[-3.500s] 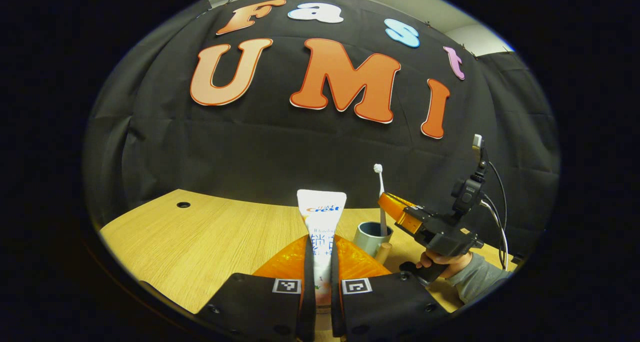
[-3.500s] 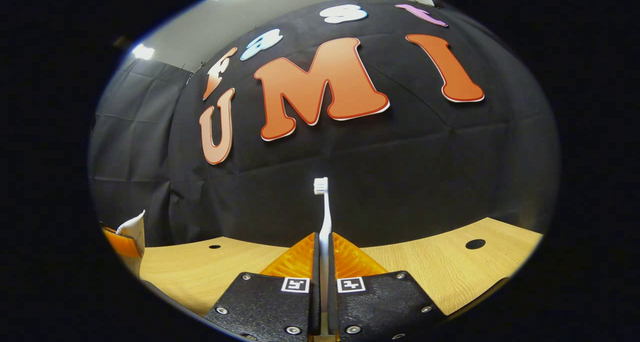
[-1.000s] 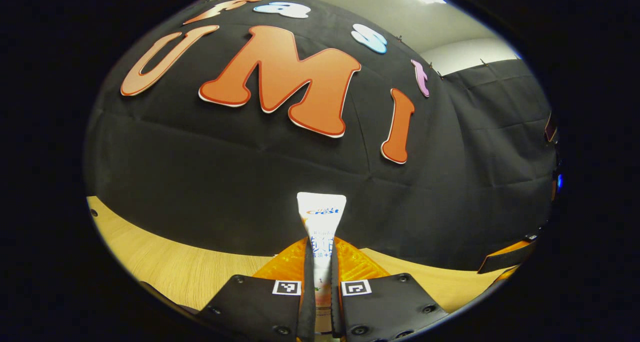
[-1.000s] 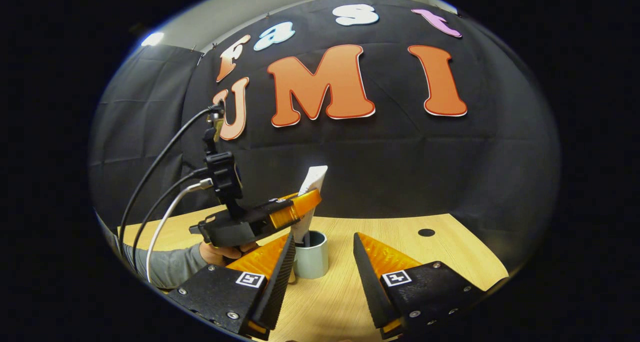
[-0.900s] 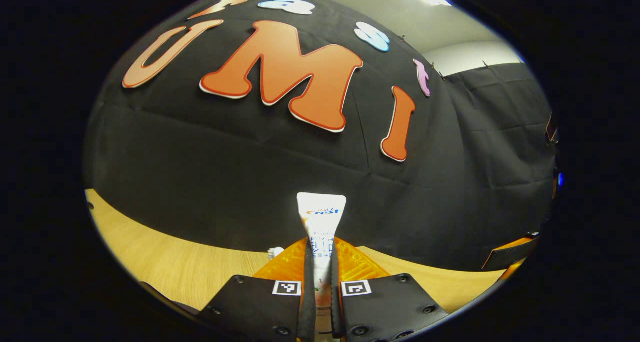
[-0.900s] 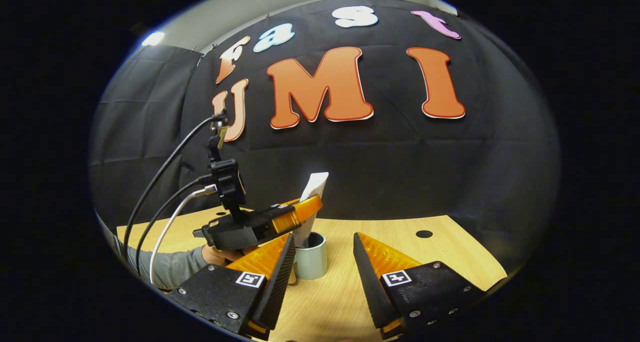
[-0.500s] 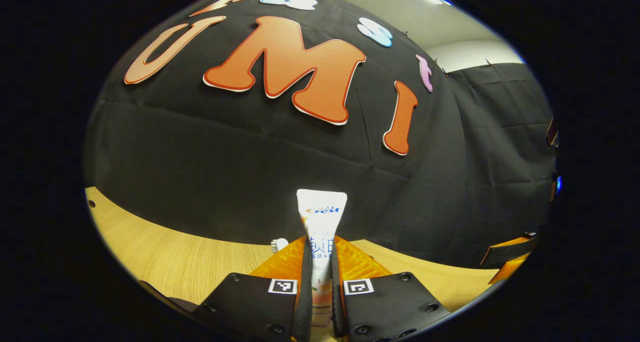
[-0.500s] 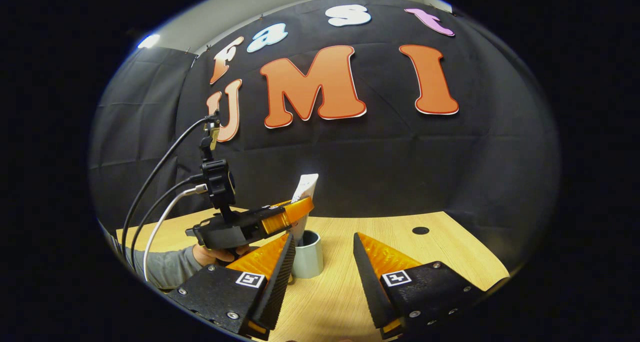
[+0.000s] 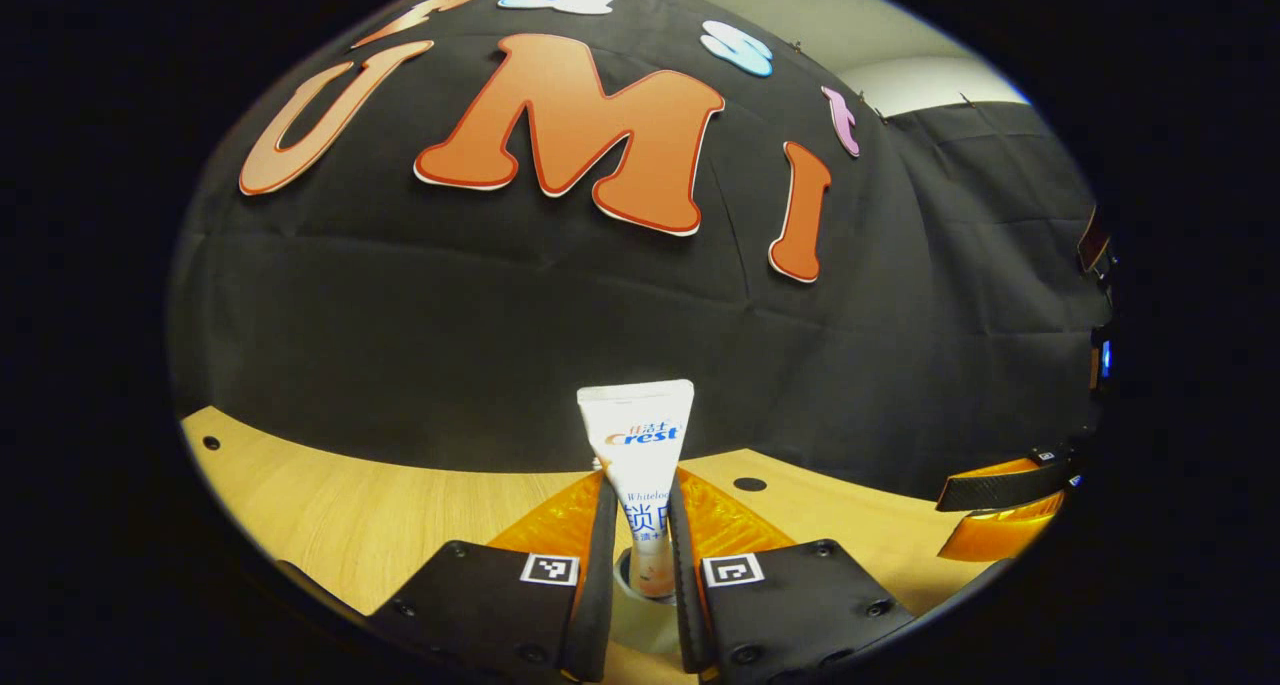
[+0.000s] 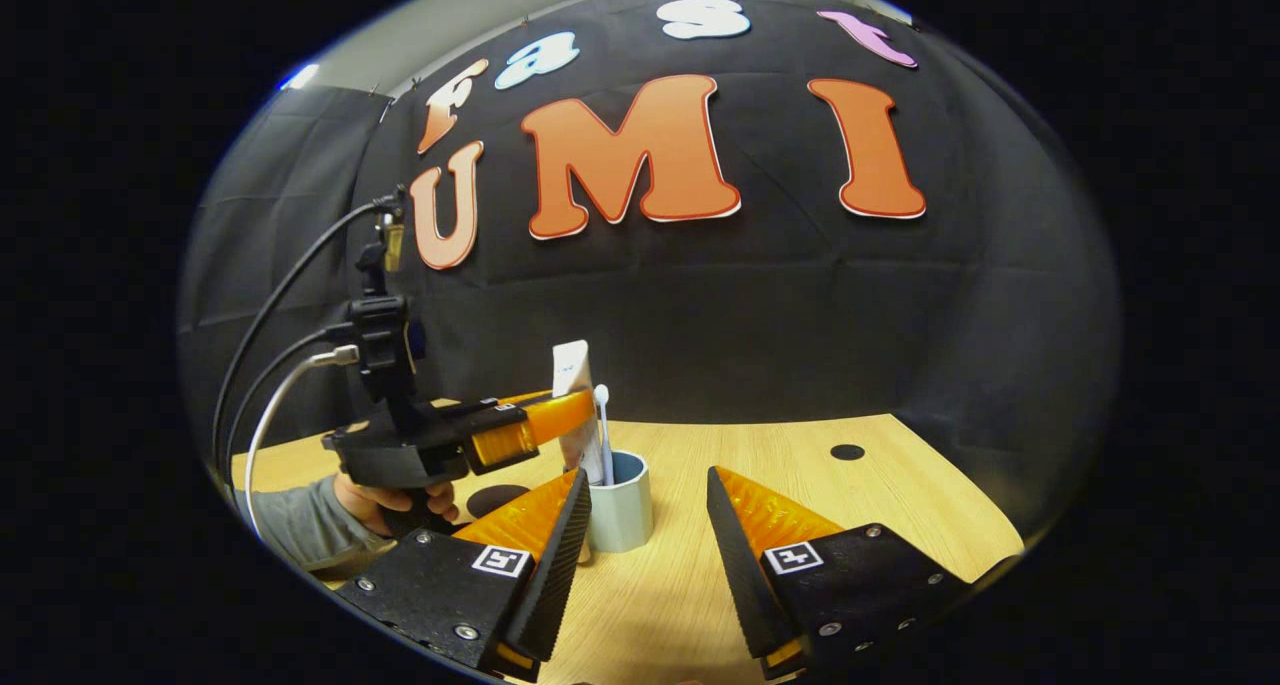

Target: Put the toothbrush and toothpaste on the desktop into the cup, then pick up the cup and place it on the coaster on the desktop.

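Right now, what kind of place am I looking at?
Probably a recording booth, not a home: black cloth wall behind a wooden desk, handheld tongs trailing cables, hanging by a cup.

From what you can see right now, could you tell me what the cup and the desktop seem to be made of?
The cup looks like matte plastic or glazed ceramic: pale grey-blue, smooth, uniform, with no strong glare, so the look leaves it open. The desktop looks like light wood or wood-pattern laminate with a satin finish: fine straight grain lines run across it.
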### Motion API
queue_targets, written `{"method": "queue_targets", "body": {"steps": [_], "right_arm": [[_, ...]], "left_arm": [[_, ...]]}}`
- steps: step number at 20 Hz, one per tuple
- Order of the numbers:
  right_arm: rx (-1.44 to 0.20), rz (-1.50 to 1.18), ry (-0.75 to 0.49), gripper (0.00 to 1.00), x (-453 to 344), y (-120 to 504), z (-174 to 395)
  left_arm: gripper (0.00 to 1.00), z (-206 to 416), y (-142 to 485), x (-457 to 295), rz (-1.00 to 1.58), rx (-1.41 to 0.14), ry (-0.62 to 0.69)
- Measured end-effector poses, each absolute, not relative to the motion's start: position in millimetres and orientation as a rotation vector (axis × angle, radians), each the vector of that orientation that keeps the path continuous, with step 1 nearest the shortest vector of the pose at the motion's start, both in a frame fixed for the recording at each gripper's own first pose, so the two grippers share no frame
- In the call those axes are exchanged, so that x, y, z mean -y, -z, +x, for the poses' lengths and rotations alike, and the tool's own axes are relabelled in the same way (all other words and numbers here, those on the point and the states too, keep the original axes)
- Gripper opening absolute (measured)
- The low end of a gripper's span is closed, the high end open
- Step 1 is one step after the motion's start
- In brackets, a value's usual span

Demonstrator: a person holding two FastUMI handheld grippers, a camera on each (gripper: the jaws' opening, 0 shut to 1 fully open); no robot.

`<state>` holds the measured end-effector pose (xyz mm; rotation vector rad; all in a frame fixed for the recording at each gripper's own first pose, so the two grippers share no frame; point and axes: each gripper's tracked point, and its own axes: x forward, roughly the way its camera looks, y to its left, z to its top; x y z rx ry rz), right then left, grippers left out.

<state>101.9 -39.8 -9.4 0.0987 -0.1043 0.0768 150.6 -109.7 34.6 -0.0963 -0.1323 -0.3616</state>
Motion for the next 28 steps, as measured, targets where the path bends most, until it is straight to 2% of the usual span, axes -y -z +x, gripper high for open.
{"method": "queue_targets", "body": {"steps": [3,7,8,9,10,11,17,20,24,25,26,28], "right_arm": [[0.076,0.093,-0.084,0.71,30,11,108],[0.029,0.074,-0.09,0.7,18,17,117],[0.02,0.068,-0.093,0.7,15,20,120],[0.009,0.064,-0.097,0.7,12,20,122],[-0.002,0.061,-0.103,0.75,7,22,125],[-0.016,0.056,-0.104,0.71,5,23,128],[-0.111,0.051,-0.082,0.7,-3,32,148],[-0.156,0.076,-0.109,0.7,-12,32,157],[-0.206,0.096,-0.106,0.7,-15,27,167],[-0.221,0.087,-0.098,0.65,-14,27,170],[-0.235,0.076,-0.088,0.7,-14,27,172],[-0.278,0.048,-0.061,0.7,-12,31,175]], "left_arm": [[0.43,146,-34,107,-0.06,0.122,0.361],[0.48,140,-35,107,-0.032,0.108,0.372],[0.57,134,-40,105,-0.036,0.124,0.376],[0.58,131,-47,101,-0.045,0.145,0.37],[0.61,130,-50,97,-0.047,0.156,0.364],[0.65,128,-52,92,-0.047,0.159,0.358],[0.93,106,-61,55,-0.04,0.161,0.28],[0.97,93,-63,32,-0.01,0.149,0.222],[0.98,72,-67,2,0.023,0.135,0.147],[0.96,66,-69,-6,0.031,0.137,0.126],[0.98,62,-70,-13,0.036,0.14,0.106],[0.98,52,-76,-27,0.039,0.157,0.078]]}}
